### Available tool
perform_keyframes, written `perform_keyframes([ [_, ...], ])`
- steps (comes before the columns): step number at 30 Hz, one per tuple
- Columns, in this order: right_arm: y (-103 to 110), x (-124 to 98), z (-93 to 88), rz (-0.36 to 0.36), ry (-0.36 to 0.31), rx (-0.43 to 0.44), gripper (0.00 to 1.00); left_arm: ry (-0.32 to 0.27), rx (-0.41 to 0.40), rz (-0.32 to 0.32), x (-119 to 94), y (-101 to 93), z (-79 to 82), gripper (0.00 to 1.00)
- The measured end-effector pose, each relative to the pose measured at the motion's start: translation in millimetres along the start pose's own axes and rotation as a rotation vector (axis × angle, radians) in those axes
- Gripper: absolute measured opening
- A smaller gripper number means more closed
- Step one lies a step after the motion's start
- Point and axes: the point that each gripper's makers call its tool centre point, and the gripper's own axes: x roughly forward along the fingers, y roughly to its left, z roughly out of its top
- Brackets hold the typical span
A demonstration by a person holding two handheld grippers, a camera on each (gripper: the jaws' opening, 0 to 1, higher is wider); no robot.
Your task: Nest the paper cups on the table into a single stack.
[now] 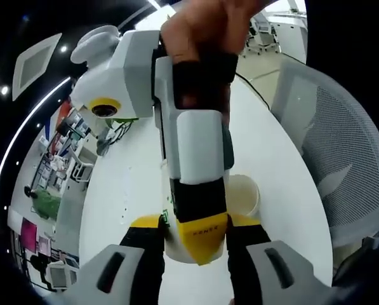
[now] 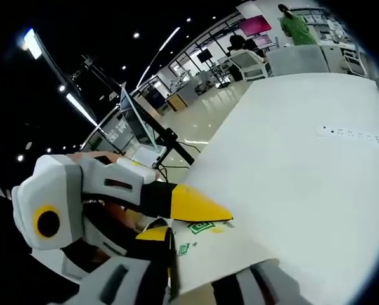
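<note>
A white paper cup [image 1: 176, 250] with a green logo sits low between the black, yellow-tipped jaws of my left gripper [image 1: 195, 225], which press on its sides. My right gripper [image 1: 202, 244], held by a hand, comes down from above and its yellow fingertip lies over that cup. In the right gripper view the logo cup [image 2: 205, 249] is between the jaws of my right gripper [image 2: 195, 257], and the left gripper [image 2: 195, 206] reaches in from the left with a yellow tip on the cup. A second paper cup [image 1: 243, 194] stands mouth-up on the table just beyond.
The white table [image 1: 126, 178] stretches away from both grippers. A grey mesh office chair [image 1: 341, 146] stands at its right edge. A socket strip [image 2: 348, 133] is set into the table top [image 2: 316, 178]. Desks and a person in green [image 2: 297, 25] are far off.
</note>
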Motion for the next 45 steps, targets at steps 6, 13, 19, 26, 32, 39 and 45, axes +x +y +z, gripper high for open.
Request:
perform_keyframes([
  [6,7.6,-1.8,-1.1,0.007,-0.007,0.008,0.2,0.001,0.006,0.004,-0.3,0.0,0.6,0.36],
  [13,14.3,-2.2,-3.3,0.019,-0.013,0.009,0.15,0.006,0.008,0.005,-2.5,-1.7,0.1,0.36],
  [19,16.1,-1.0,-3.7,0.027,-0.015,0.012,0.13,0.005,0.001,0.01,-3.4,-2.5,-0.4,0.36],
  [26,21.0,-1.2,-4.6,0.035,-0.019,0.008,0.1,0.007,-0.009,0.017,-4.9,-1.4,-4.3,0.37],
  [32,20.6,-2.4,-3.8,0.027,-0.026,0.007,0.09,0.016,-0.01,0.023,-8.2,-3.5,-3.8,0.39],
  [39,15.1,-9.5,-3.3,0.006,-0.034,0.006,0.09,0.024,-0.024,0.032,-10.7,-3.3,-10.3,0.41],
  [45,12.8,-14.9,-3.9,-0.008,-0.033,0.001,0.09,0.017,-0.06,0.039,-11.5,-3.0,-13.4,0.42],
])
